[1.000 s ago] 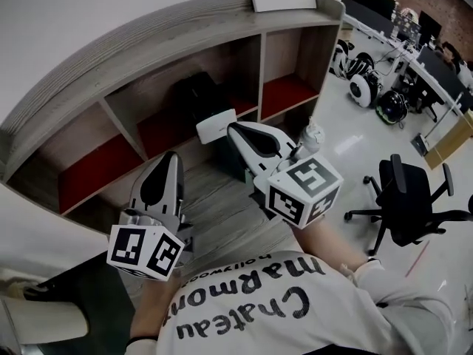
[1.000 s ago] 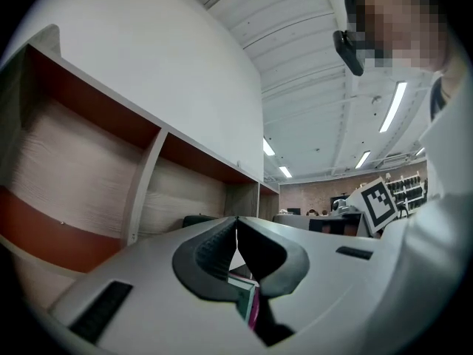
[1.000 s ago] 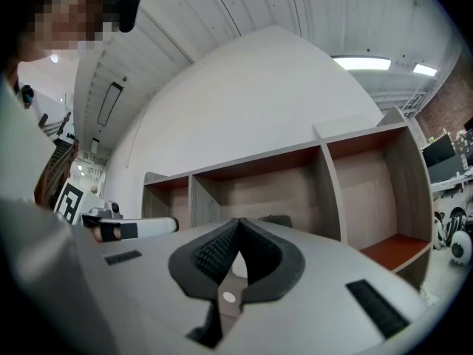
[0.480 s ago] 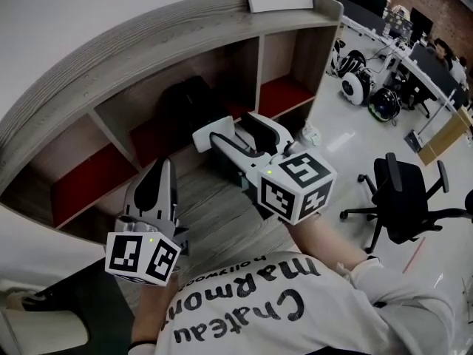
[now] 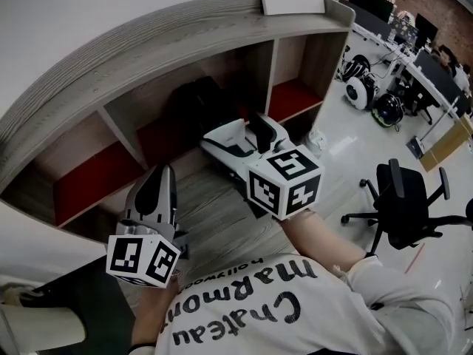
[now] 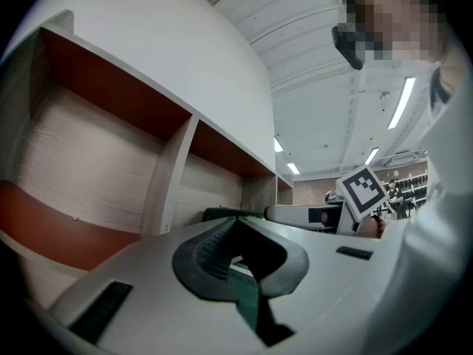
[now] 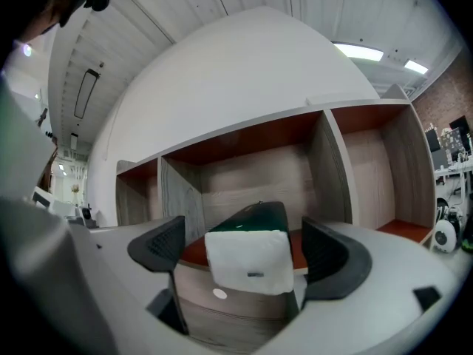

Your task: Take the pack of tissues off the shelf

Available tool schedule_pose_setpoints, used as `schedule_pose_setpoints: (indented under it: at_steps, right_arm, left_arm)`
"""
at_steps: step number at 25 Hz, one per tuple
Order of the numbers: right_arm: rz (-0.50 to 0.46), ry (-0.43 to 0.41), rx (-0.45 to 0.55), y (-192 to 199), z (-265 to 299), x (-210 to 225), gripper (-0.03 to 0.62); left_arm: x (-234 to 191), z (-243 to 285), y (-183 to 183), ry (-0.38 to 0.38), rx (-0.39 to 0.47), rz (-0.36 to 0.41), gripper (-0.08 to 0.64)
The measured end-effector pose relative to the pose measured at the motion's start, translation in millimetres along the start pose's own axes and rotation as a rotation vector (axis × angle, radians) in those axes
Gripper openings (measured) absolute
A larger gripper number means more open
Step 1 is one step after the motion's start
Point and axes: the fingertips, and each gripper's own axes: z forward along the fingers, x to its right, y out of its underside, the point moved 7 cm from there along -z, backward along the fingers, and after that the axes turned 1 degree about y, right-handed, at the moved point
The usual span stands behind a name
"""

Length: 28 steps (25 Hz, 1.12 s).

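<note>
Right gripper view shows the pack of tissues [image 7: 248, 266] dead ahead between the just-opened, wide jaws of the right hand-held gripper [image 7: 246, 248], pads clear of it, its long axis running into the shelf [image 7: 355, 168]; the closed left hand-held gripper [image 6: 235, 257] is farther from that shelf.

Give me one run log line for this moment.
phase: approach | right gripper: fingers just been opening, tissue pack between them, ungripped | left gripper: shut | tissue pack on shelf
</note>
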Motion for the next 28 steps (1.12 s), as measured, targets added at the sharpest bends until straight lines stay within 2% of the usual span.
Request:
schedule_pose_setpoints:
  at_steps: [7,22,28]
  right_arm:
    - [-0.045,0.067,-0.053,2,19,-5,0.529]
    - [-0.006,0.122,-0.098,14,40,1,0.523]
    - [-0.004,0.124,-0.082,14,39,4,0.478]
  left_arm:
    - [-9,-4,4,-0.010,-0.017,-0.017,0.018]
    - [-31,-8,17,-0.054,0.003,-0.072,0.018]
    - [-37,-7,29,-0.067,-0.007,-0.094,0.018]
